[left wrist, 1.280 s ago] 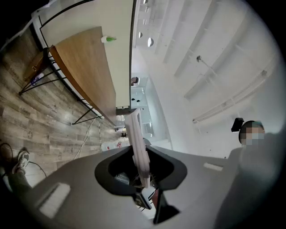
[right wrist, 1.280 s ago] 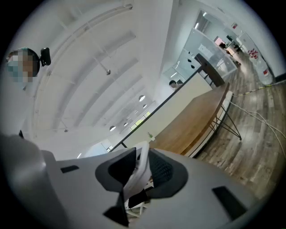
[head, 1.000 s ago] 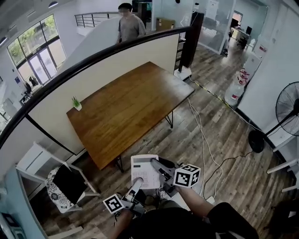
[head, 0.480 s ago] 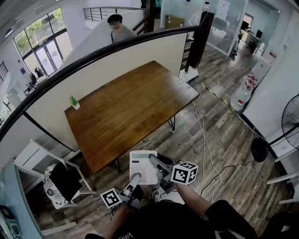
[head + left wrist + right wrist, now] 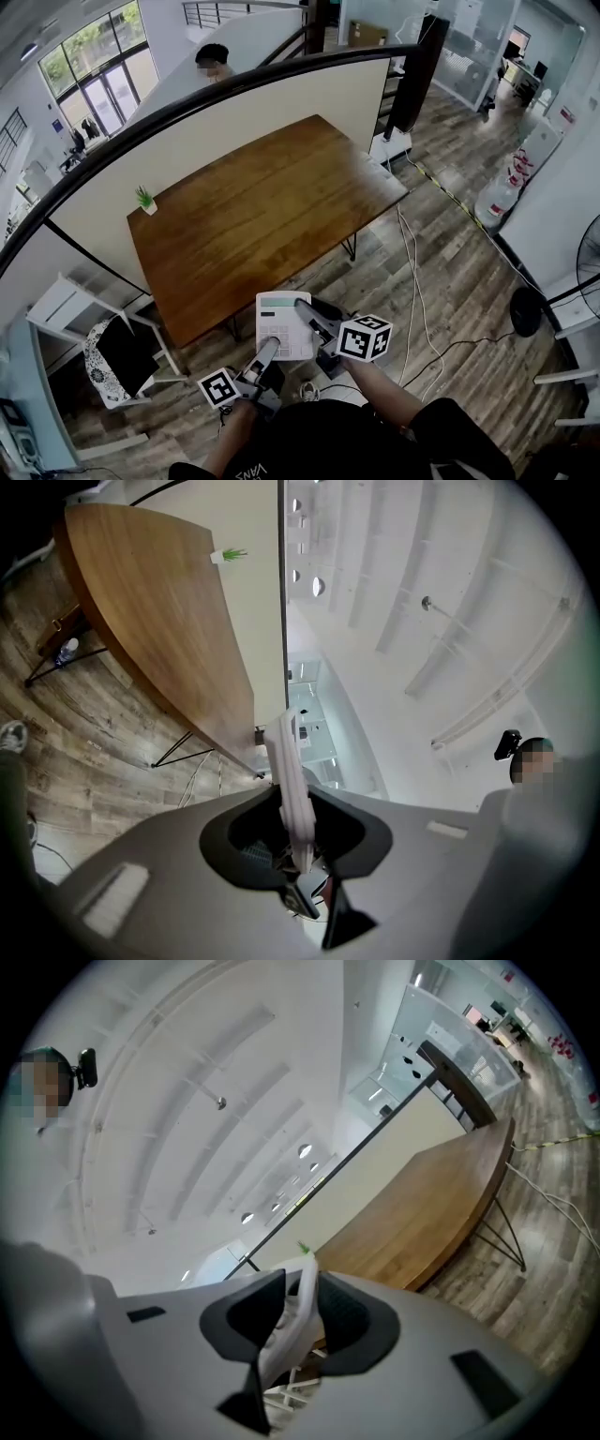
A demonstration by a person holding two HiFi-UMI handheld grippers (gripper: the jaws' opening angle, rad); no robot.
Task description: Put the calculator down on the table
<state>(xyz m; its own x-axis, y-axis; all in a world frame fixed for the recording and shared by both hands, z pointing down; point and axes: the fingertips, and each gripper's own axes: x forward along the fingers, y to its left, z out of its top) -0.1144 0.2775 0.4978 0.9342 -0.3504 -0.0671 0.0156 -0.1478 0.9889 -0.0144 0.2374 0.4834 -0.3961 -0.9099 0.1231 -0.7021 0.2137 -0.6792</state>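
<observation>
A white calculator (image 5: 283, 324) is held flat in the air, just short of the near corner of the brown wooden table (image 5: 253, 216). My left gripper (image 5: 267, 348) is shut on its near left edge. My right gripper (image 5: 305, 317) is shut on its right edge. In the left gripper view the calculator (image 5: 292, 789) shows edge-on between the jaws of the left gripper (image 5: 298, 850). In the right gripper view its white edge (image 5: 291, 1321) stands between the jaws of the right gripper (image 5: 292, 1307), with the table (image 5: 422, 1213) ahead.
A small potted plant (image 5: 147, 201) stands at the table's far left corner, against a cream partition (image 5: 216, 122). A white chair with a dark seat (image 5: 117, 352) is at the left. Cables (image 5: 412, 281) run over the wood floor at the right. A person (image 5: 214, 62) stands behind the partition.
Both grippers have carried the calculator forward, closer to the table's near corner. The grip on the calculator is the same. The person behind the partition has moved left.
</observation>
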